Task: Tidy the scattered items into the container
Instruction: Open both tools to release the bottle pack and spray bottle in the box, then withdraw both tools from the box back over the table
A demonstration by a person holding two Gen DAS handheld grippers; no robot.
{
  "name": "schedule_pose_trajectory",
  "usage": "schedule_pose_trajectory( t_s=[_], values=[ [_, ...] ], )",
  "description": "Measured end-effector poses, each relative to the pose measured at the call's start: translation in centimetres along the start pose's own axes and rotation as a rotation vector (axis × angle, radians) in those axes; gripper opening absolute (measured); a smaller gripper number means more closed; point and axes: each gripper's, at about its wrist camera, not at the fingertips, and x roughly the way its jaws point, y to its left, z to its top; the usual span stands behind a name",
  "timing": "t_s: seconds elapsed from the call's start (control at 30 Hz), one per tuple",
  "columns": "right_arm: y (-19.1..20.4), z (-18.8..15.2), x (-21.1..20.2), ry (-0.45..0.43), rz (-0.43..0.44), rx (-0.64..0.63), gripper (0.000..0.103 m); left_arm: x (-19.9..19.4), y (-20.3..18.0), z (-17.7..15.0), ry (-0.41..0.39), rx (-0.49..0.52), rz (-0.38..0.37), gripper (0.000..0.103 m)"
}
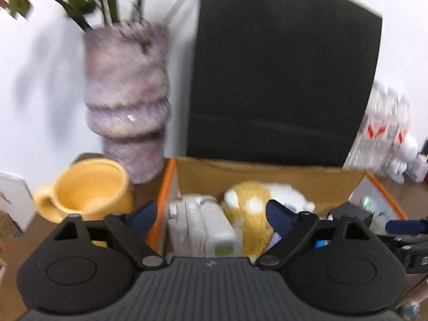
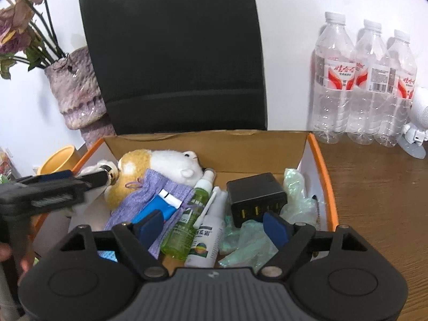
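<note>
My left claw [image 1: 211, 216] is spread wide and pinches nothing. It hangs over the left end of the cardboard box [image 2: 318, 160], the container with orange edges that stands on the wooden desk [image 2: 379, 187]. Between its blue fingertips [image 1: 278, 216] I see a white device [image 1: 203, 224] lying in the box, and just beside it the plush hamster [image 1: 254, 208]. The picture from this wrist is blurred.

My right claw [image 2: 214, 226] is also spread and holds nothing. It hangs above the near side of the box. Inside I can see the plush hamster [image 2: 165, 165] toward the far left, with a purple pouch [image 2: 149, 200] lying over it and a blue tube [image 2: 157, 206] on the pouch. Next to them lie a green spray bottle [image 2: 187, 219] and a white spray bottle [image 2: 211, 235], touching each other. A black charger [image 2: 254, 195] sits toward the right wall, and pale green gloves [image 2: 294, 200] lie around it.

Outside the box, a yellow mug [image 1: 88, 187] stands just beside its left wall, and a purple vase [image 1: 125, 101] with dried flowers stands behind the mug. A black bag [image 2: 174, 53] stands upright behind the box, at the far edge of the desk. Three water bottles [image 2: 361, 80] stand near the far right corner, apart from the box.
</note>
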Motion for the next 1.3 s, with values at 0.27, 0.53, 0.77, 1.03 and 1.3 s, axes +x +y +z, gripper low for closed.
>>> schedule_pose_trajectory(
  t_s=[0.27,0.53,0.77,1.03,1.3],
  values=[
    [-0.7,0.3,-1.2,0.010,-0.005,-0.021,0.082,-1.8,0.4,0.6,0.088,0.019,-0.091,0.040],
    [-0.6,0.2,0.2,0.167,-0.021,0.025,0.092,0.8,-1.7,-0.6,0.239,0.105,-0.014,0.098],
    [0.2,0.8,-0.1,0.273,-0.084,0.051,0.102,-1.8,-3.7,0.7,0.195,0.170,0.078,0.103],
    [1.1,1.1,-1.9,0.278,-0.085,0.038,0.102,-4.0,-4.0,1.6,0.202,0.143,0.048,0.103],
    [1.9,0.9,-1.6,0.312,-0.095,0.008,0.102,-3.6,-3.7,1.5,0.269,0.120,0.047,0.103]
  ],
)
